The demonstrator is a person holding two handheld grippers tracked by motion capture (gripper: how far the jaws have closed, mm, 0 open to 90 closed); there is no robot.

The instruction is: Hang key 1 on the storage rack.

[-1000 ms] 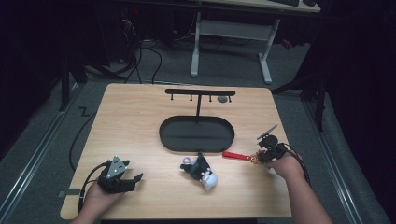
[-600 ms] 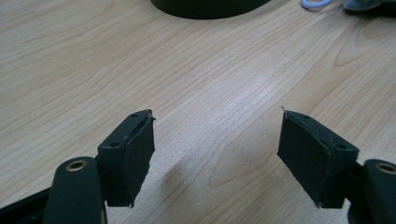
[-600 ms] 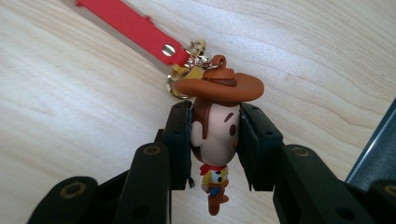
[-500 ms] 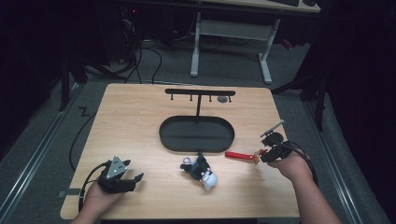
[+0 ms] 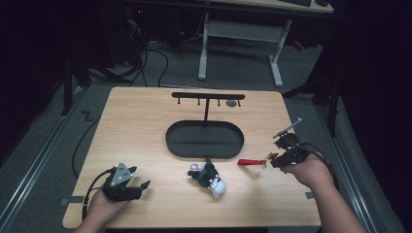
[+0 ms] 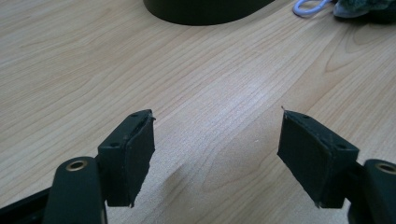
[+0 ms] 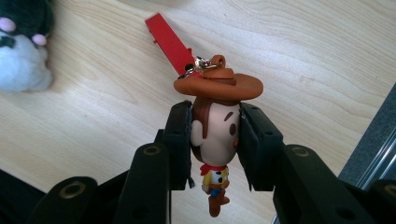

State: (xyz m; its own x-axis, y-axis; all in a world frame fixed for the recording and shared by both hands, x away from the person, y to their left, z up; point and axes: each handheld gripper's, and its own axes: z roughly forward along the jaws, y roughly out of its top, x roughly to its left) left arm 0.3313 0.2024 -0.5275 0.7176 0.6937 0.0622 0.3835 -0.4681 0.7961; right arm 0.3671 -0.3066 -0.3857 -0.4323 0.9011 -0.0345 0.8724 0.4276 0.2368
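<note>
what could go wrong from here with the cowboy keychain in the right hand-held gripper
1. The right hand-held gripper pinches the cowboy figure only at its rounded head, so it might slip or twist out.
2. The red strap trails loose toward the plush toy and could snag it or drag on the table.
3. If it is meant for the rack, the small hooks may be hard to catch with a dangling strap.

Left hand-held gripper (image 5: 144,185) agape, right hand-held gripper (image 7: 214,142) clamped.
</note>
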